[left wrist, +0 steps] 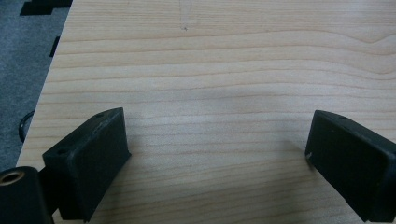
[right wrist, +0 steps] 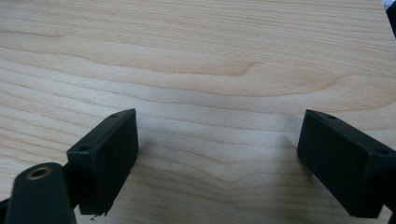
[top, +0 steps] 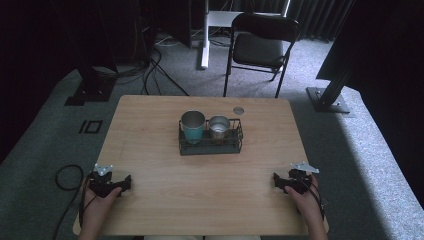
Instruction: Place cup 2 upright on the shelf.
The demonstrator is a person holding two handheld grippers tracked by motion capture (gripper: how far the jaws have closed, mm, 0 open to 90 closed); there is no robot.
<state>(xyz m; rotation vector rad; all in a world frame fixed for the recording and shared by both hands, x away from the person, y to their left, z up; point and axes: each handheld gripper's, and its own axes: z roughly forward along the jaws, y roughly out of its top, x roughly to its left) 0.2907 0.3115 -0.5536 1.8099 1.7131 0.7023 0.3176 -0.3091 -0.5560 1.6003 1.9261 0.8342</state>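
Observation:
A black wire basket point(top: 210, 145) stands in the middle of the wooden table point(top: 200, 200). Inside it a teal steel tumbler point(top: 193, 126) is at the left and a shorter steel cup point(top: 219, 126) at the right. A small round lid point(top: 238, 110) lies on the table behind the basket. My left gripper point(top: 127, 182) rests near the front left corner, held by a hand, and is open point(left wrist: 217, 135) with bare wood between its jaws. At the front right, my right gripper point(top: 276, 181) is held the same way and is open point(right wrist: 217, 135) over bare wood.
A black folding chair point(top: 260, 47) stands on the grey carpet beyond the table's far edge. Cables point(top: 67, 177) trail on the floor at the left. Dark stand bases point(top: 327, 97) sit at both far sides.

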